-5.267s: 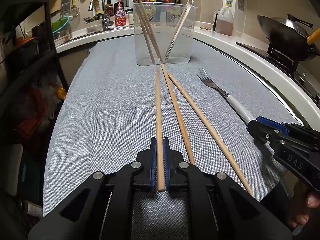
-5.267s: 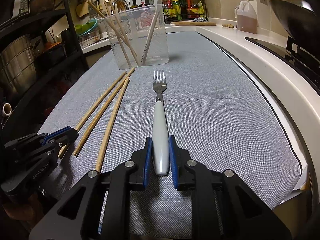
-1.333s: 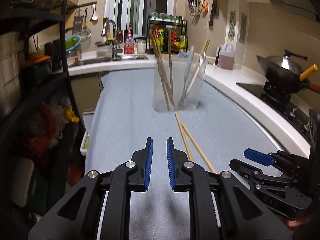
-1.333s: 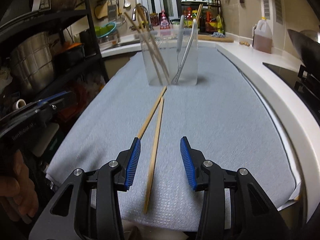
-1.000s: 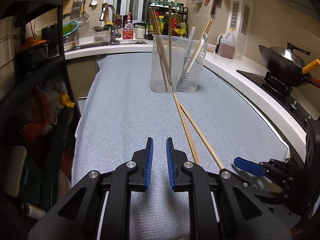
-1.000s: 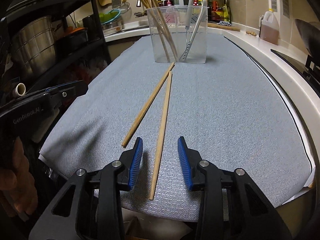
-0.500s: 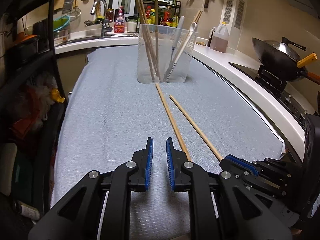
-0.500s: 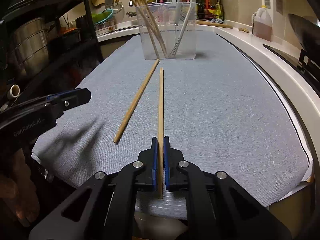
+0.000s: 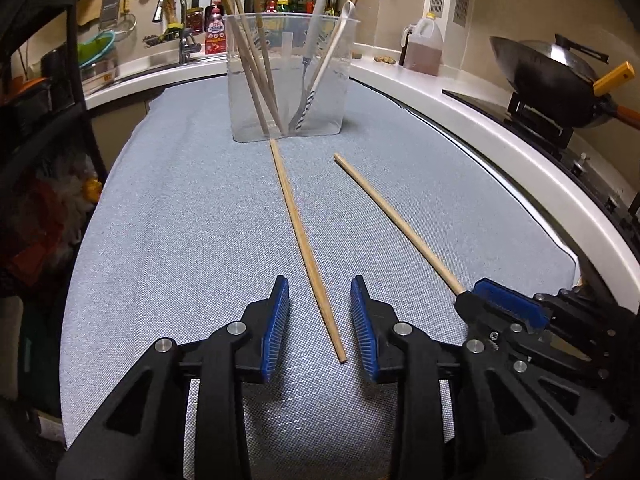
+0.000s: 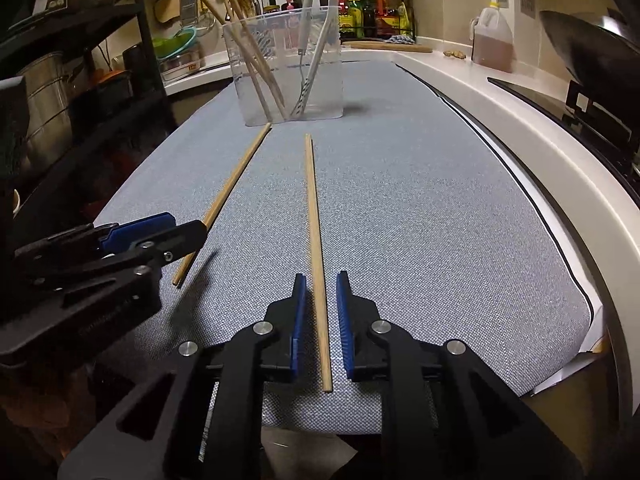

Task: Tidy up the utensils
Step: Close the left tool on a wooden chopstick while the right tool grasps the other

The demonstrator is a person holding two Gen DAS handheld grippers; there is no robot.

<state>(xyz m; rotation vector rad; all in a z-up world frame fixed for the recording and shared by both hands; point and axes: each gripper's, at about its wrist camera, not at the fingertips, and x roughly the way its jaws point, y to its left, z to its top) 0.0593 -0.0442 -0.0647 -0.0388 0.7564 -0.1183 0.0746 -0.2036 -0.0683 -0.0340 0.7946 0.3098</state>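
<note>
A grey mat is spread over the counter, presumably to keep utensils from sliding. At its far end a clear container stands upright, already holding chopsticks and cutlery leaned against its walls. Two chopsticks remain flat on the mat, set lengthwise so each can be straddled. The left chopstick lies between the well-parted jaws of the left gripper, ungripped. The right chopstick lies inside the narrowly open right gripper, apparently not clamped.
</note>
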